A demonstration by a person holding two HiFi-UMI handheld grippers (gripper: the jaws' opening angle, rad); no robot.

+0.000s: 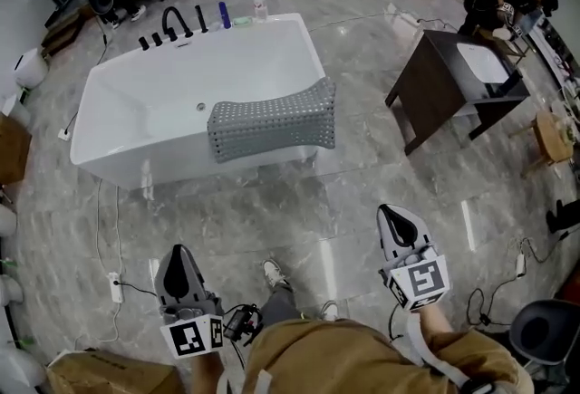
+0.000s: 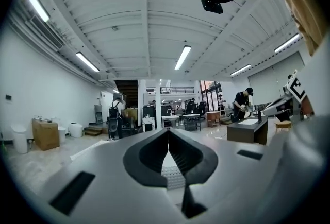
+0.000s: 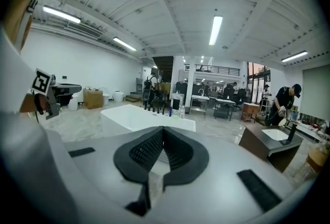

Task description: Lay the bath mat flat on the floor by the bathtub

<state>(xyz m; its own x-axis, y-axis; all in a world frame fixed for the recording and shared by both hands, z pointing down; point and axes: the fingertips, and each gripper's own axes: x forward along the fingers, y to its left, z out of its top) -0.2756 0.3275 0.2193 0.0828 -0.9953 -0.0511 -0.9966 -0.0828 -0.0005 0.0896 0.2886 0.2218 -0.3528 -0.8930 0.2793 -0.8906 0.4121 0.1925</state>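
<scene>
While both tongs are sitting closed and empty: left tongs (image 1: pixel 178 253) and right tongs (image 1: pixel 395 215) are hovering over the floor (image 1: pixel 353 193), well apart from the tub. Neither gripper view is showing anything between the jaws.
Mat: bath mat (image 1: pixel 272 120) is hanging draped over the near rim of the bathtub (image 1: pixel 136 125), part inside and part outside. It's not touching the floor yet.
Risk, shut jaws: if the tongs are reaching the mat without opening, they're only shoving it, probably tipping it into the tub.
Risk, uneven grab: if only one side is gripping, or the two sides are gripping at different heights, the mat is likely coming down twisted or folded instead of flat.
Risk, drag: pulling it over the rim too fast is likely bunching the soft, perforated sheet against the tub edge.
Risk, cable: a cable (image 1: pixel 99 220) is running down the floor left of the tub to a power strip (image 1: pixel 115 286). A mat landing too far left is lying over it and not sitting flat.
Risk, feet: person's shoe (image 1: pixel 272 273) is standing near the drop zone, so a mat edge could be getting trapped or kicked up.
Risk, floor: the tiles are looking glossy, so the mat may be sliding on release.
</scene>
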